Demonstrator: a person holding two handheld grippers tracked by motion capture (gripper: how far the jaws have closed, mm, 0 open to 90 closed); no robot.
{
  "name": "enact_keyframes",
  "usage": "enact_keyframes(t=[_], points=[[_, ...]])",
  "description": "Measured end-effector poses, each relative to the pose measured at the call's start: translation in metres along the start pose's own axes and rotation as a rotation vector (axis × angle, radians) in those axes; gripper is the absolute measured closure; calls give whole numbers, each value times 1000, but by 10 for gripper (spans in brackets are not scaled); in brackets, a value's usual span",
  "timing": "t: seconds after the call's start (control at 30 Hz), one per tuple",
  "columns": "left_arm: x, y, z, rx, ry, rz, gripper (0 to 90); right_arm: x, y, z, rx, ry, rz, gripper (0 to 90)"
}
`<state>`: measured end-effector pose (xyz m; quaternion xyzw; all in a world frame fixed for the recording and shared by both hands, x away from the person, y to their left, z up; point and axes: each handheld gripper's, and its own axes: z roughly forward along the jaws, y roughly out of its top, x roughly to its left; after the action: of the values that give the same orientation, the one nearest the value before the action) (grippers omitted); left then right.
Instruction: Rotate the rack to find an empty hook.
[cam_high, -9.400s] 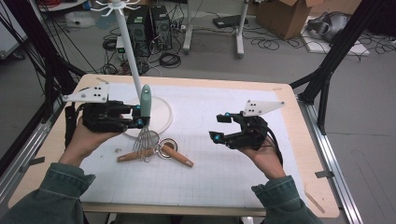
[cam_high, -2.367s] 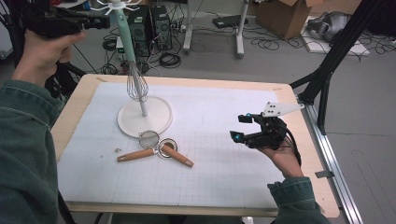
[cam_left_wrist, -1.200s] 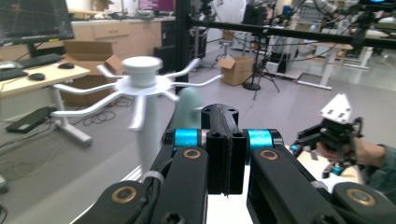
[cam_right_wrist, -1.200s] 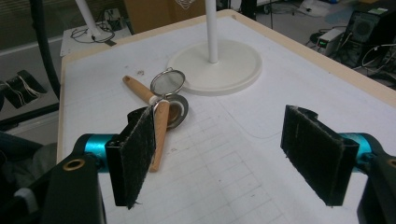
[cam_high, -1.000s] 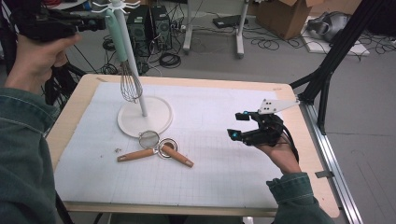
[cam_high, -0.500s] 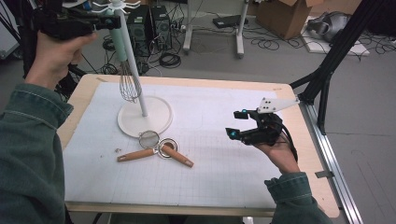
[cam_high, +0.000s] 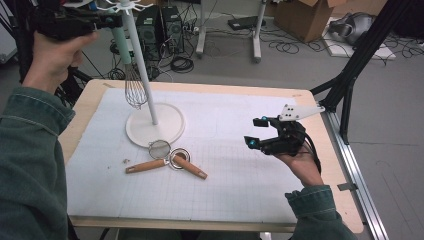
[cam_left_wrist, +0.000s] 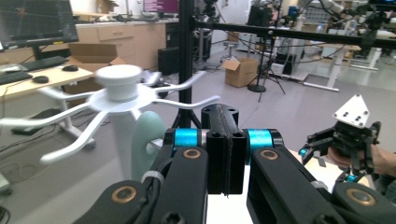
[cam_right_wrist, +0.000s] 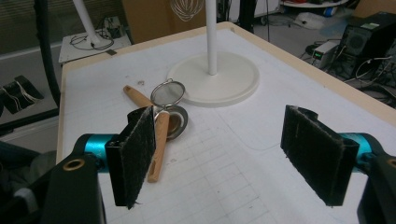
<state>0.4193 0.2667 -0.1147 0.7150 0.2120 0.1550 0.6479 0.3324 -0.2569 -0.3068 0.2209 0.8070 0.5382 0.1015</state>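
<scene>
White rack (cam_high: 141, 75) holds the whisk (cam_high: 131, 75); left gripper (cam_high: 75, 22) closed beside it

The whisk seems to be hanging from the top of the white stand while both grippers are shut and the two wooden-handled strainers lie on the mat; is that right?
Not quite: only the left gripper is shut. The right gripper is open, its jaws wide apart over the mat in the right gripper view. The whisk does hang by the white stand, and the wooden-handled strainers lie on the mat.

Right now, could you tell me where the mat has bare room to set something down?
The mat is bare across its near edge and between the wooden-handled strainers and the right gripper. It is crowded around the stand's base, where the strainers lie.
</scene>
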Motion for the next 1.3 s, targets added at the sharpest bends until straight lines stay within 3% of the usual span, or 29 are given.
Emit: enact_keyframes(t=[0.2, 0.43, 0.7, 0.9, 1.3], points=[[5, 0, -6, 0, 29, -2, 896, 1, 2, 1, 2, 0, -4, 257], [-1, -1, -13, 3, 6, 13, 889, 3, 2, -1, -2, -2, -5, 257], [-8, -17, -22, 36, -11, 8, 745, 8, 3, 2, 0, -8, -13, 257], [-15, -26, -26, 88, -25, 30, 668, 12, 5, 5, -1, -15, -21, 257], [-29, -49, -39, 100, -27, 19, 489, 14, 6, 11, 17, 4, -25, 257]])
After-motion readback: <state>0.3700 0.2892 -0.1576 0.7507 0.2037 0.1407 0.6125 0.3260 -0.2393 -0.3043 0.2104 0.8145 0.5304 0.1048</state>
